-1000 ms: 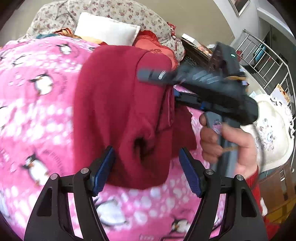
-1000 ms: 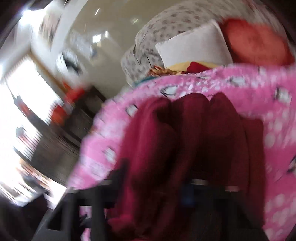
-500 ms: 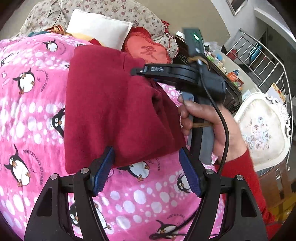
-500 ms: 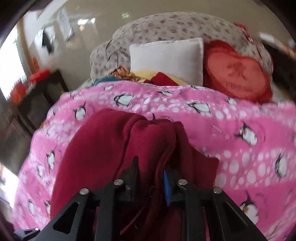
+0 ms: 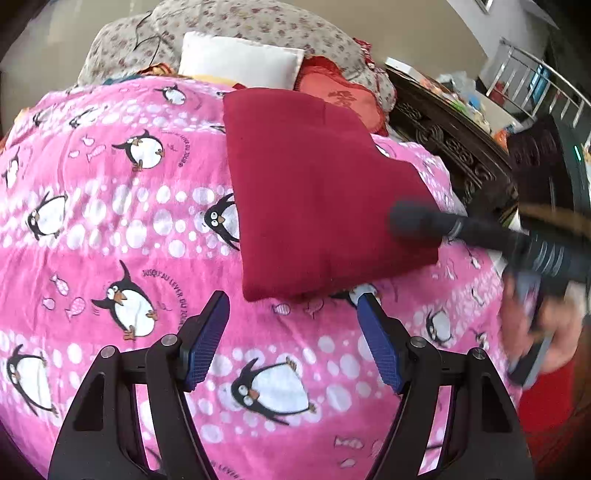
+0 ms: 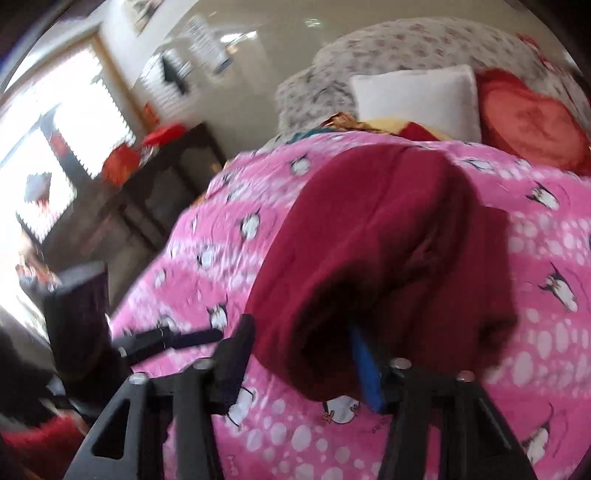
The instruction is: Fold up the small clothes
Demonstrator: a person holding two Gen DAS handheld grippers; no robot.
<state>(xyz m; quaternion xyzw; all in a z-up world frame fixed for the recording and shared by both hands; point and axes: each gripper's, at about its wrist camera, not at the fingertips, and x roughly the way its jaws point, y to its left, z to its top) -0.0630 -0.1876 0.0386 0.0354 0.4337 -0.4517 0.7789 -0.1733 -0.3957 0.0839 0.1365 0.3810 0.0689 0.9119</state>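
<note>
A dark red garment (image 5: 317,192) lies folded into a flat block on the pink penguin blanket (image 5: 110,229). My left gripper (image 5: 291,332) is open and empty, hovering just short of the garment's near edge. My right gripper (image 6: 303,354) is open, its fingers at the garment's near edge (image 6: 369,258); the cloth's folded edge gapes open right in front of them. In the left wrist view the right gripper (image 5: 417,221) shows blurred at the garment's right corner, held by a hand (image 5: 539,332).
A white pillow (image 5: 240,62), a red heart cushion (image 5: 343,99) and a floral quilt (image 5: 258,26) lie at the bed's head. A dark carved cabinet (image 5: 450,147) stands right of the bed. A dark sideboard (image 6: 155,199) stands by the window.
The right gripper has opened and let go of the garment, then drawn back to its right edge. The garment now lies flat and folded. The left gripper has pulled back from it.
</note>
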